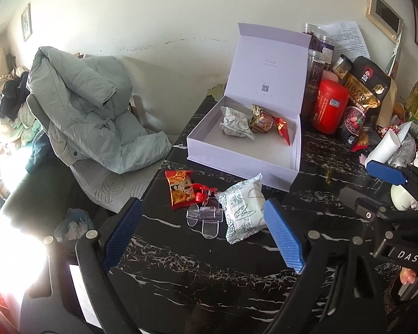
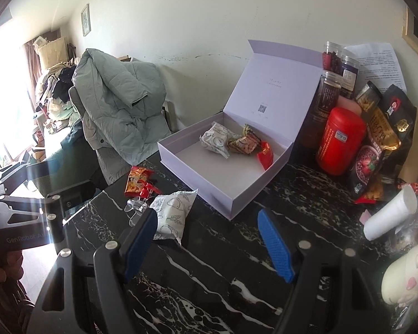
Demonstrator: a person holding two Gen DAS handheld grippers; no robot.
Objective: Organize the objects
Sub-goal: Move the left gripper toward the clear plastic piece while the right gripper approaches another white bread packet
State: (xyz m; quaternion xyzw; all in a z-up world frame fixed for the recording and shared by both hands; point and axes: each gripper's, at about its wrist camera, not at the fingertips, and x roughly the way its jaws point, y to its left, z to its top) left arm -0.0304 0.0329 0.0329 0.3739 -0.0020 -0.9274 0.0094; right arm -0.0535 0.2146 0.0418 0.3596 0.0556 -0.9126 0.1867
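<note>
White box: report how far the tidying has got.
Done: three wrapped snacks lie in the open white box. In hand: nothing; the left gripper and right gripper are both open and empty. Left on the black table: the white snack packet, the red snack packet and the clear plastic piece.

Lived-in home: coat-draped chair [image 1: 92, 117], snack-cluttered table [image 1: 209, 264].

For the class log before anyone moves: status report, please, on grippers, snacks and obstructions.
Left gripper open, empty; right gripper open, empty. White snack packet and red snack packet on table, outside open box. Clear plastic clip lies between packets.
</note>
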